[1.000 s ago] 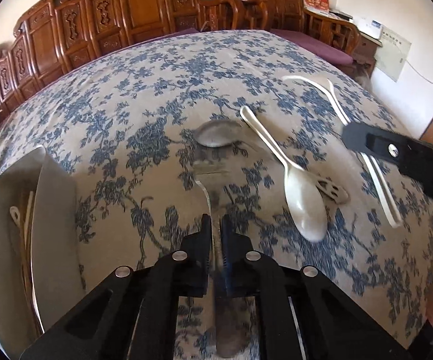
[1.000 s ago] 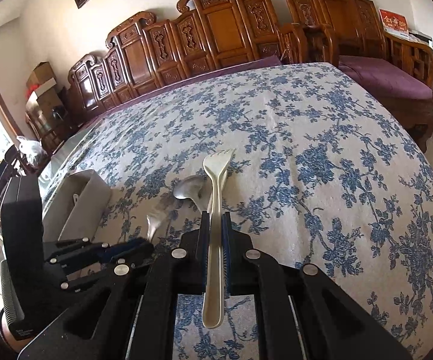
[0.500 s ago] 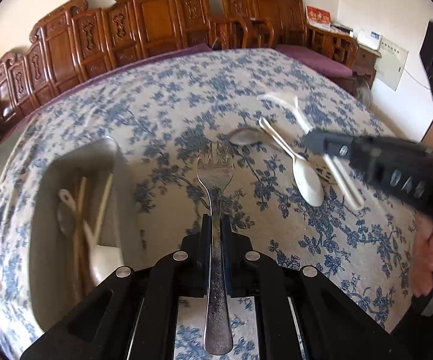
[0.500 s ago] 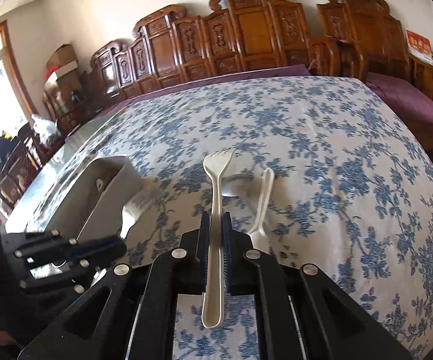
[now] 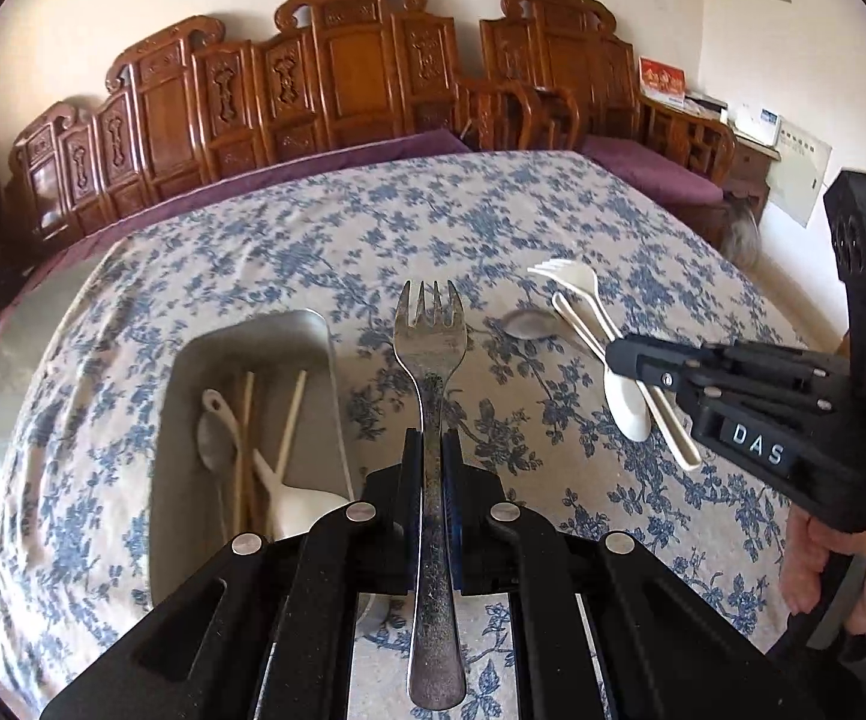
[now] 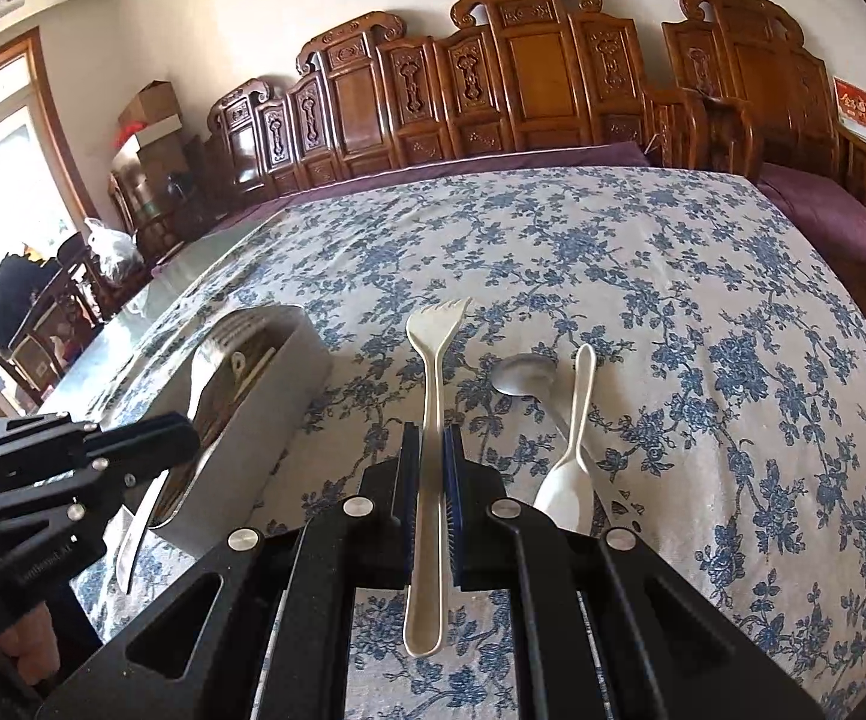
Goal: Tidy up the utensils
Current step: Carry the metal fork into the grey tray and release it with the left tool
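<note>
On the blue-flowered tablecloth [image 5: 553, 228] a grey tray [image 5: 313, 324] sits toward the left, with two chopsticks [image 5: 292, 420], a white spoon [image 5: 295, 504] and a grey spoon [image 5: 214, 444] lying inside it. Above the cloth, just right of the tray's right wall, the left gripper [image 5: 431, 450] pinches a metal fork [image 5: 430, 348] by its neck; the tines point away from the camera and the handle runs back between the black fingers toward the lens. Its jaws are pressed against the fork's sides with no gap showing.

To the right, the right gripper [image 6: 431, 456] pinches a white plastic fork [image 6: 433, 360] in the same way, tines forward, handle trailing back under the camera. Seen from the left wrist, this gripper [image 5: 616, 354] comes in from the right edge, held by a hand [image 5: 841, 576], and the plastic fork [image 5: 577, 282] sticks out ahead of it above the cloth.

Under and beside that fork, a white spoon on the cloth [image 6: 571, 456] lies with its bowl toward the camera and its handle pointing away. Just beside its handle a metal spoon [image 6: 523, 375] rests with its bowl away from the camera; the rest of it is partly hidden by the white one.

From the right wrist the tray [image 6: 289, 372] sits left of the plastic fork, and the left gripper [image 6: 187, 429] reaches in at the tray's near side with the metal fork [image 6: 136, 528] in its grip.

Behind the table stand carved wooden benches [image 6: 523, 78] with purple cushions [image 6: 841, 222].
</note>
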### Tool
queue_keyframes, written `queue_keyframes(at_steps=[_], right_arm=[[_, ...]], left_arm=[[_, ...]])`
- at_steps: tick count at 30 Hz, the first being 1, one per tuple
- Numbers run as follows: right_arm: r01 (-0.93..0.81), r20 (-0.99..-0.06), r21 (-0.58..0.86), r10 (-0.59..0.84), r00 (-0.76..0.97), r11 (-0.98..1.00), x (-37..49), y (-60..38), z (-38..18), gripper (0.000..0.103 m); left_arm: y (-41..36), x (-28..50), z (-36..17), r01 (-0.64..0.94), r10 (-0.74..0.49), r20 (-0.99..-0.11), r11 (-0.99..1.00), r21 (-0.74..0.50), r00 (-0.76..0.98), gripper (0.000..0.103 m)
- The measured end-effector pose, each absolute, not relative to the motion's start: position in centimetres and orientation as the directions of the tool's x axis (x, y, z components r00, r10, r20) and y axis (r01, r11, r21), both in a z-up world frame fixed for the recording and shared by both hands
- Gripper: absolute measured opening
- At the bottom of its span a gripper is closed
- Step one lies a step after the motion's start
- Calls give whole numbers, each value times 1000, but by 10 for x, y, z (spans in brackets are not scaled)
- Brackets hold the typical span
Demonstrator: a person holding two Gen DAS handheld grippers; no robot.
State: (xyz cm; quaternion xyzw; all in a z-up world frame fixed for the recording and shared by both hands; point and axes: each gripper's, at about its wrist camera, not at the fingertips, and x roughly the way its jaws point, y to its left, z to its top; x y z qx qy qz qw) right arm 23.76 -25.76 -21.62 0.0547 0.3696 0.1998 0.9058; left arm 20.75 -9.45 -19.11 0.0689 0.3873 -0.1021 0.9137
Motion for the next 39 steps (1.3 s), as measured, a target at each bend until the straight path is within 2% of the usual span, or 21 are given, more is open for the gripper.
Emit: queue_keyframes(at_steps=[17,27,39], right_arm=[[-426,-605,248,483,633,870,220,-221,-196,9],[-444,-616,247,493,614,861,221,-214,-199,10],[-441,-634,251,491,598,862,228,-211,-206,9]], left_arm=[[-47,219,-169,163,-90,-685,986,43,723,6],[-1,247,-204,97,-30,-728,994,50,685,6],[15,260,-237,85,-39,-761,996,22,648,6]])
